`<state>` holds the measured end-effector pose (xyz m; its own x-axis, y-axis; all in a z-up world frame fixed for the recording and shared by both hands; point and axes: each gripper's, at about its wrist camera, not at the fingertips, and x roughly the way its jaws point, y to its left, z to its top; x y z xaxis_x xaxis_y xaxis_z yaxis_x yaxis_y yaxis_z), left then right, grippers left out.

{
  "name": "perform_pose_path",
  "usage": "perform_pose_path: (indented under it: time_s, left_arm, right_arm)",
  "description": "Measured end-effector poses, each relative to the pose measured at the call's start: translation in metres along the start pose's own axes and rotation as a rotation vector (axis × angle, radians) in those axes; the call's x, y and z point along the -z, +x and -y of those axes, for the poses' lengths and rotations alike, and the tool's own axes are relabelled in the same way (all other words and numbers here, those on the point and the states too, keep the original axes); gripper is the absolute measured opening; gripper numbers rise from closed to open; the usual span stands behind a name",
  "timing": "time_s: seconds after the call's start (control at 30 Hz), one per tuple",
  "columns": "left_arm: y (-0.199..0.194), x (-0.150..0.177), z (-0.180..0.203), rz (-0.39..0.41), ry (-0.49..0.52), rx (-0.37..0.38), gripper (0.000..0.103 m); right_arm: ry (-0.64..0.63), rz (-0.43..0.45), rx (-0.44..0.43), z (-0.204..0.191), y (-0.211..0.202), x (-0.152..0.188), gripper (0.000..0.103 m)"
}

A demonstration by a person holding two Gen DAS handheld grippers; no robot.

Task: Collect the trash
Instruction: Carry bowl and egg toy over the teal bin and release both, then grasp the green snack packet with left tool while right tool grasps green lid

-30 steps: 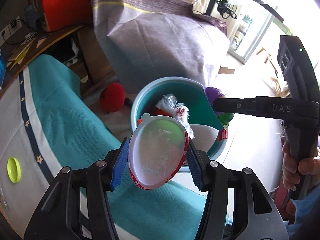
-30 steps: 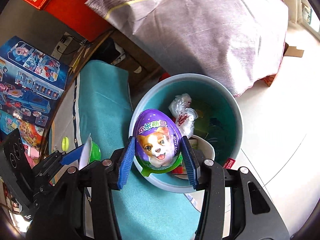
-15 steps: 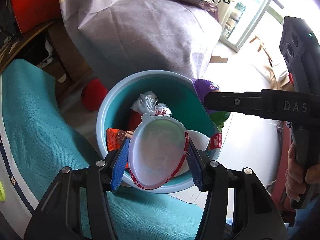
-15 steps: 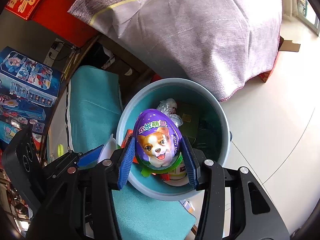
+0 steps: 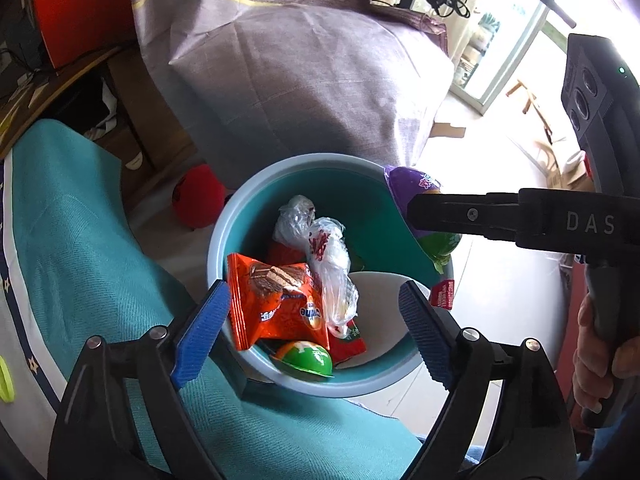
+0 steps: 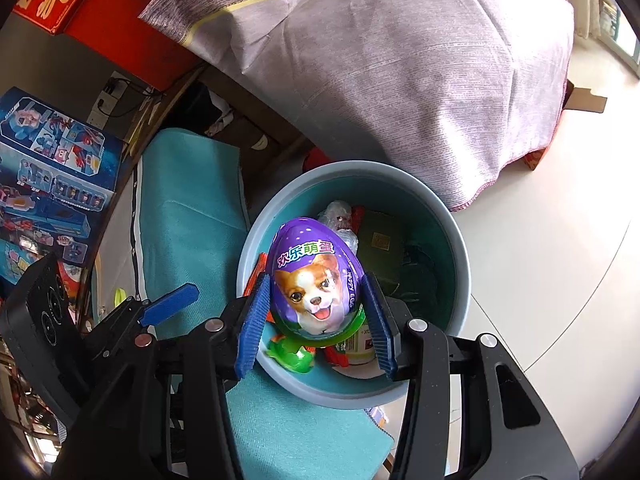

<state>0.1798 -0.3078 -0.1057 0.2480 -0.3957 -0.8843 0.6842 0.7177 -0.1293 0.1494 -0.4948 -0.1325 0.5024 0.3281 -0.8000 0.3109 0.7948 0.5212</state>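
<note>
Left tool (image 5: 314, 334): lower centre of the left wrist view, poised over the bin; blue pads spread and opening wider, nothing between them.

Right tool (image 6: 316, 312): lower centre of the right wrist view, blue pads clamped on either side of the purple egg package (image 6: 316, 280), printed with a puppy, green base below. In the left wrist view the same tool enters from the right edge, held by a hand (image 5: 600, 352).

Teal bin (image 5: 240, 216): directly beneath both tools, centre of frame, standing on the pale floor just beside a teal cloth (image 5: 80, 240).

Bin contents: orange wafer wrapper (image 5: 276, 300) at lower left, crumpled clear plastic bag (image 5: 320, 248) at centre, green half-shell (image 5: 306, 358) against the near wall, white lid (image 5: 380, 308) at lower right.

Elsewhere: yellow-green cap (image 5: 5, 380) on the cloth at the far left edge, well apart from the bin.

Step in hand: dropping trash into the bin; the left load appears delivered.

Next move, as judged: the right tool, already above the rim, lets the egg package go; the cap looks still uncollected.
</note>
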Motion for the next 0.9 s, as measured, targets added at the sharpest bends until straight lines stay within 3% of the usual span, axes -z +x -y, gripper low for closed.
perform_pose_path:
  time_s: [0.3, 0.33, 0.43, 0.57, 0.9]
  left_arm:
    - [-0.013, 0.01, -0.011, 0.003, -0.042, 0.006, 0.091]
    - [-0.015, 0.011, -0.012, 0.002, -0.046, 0.006, 0.091]
    - [-0.021, 0.018, -0.017, 0.002, -0.06, 0.008, 0.091]
    - [-0.029, 0.028, -0.026, 0.0, -0.081, 0.007, 0.092]
    - [-0.06, 0.055, -0.063, 0.024, -0.155, -0.013, 0.092]
  right_arm:
    - [-0.023, -0.006, 0.005, -0.014, 0.002, -0.001, 0.045]
    - [-0.028, -0.01, 0.003, -0.016, 0.003, -0.001, 0.047]
    - [-0.03, -0.017, 0.006, -0.021, 0.005, 0.001, 0.069]
    - [-0.019, -0.026, 0.014, -0.029, 0.007, 0.004, 0.076]
    - [-0.046, -0.063, 0.038, -0.068, 0.016, 0.019, 0.076]
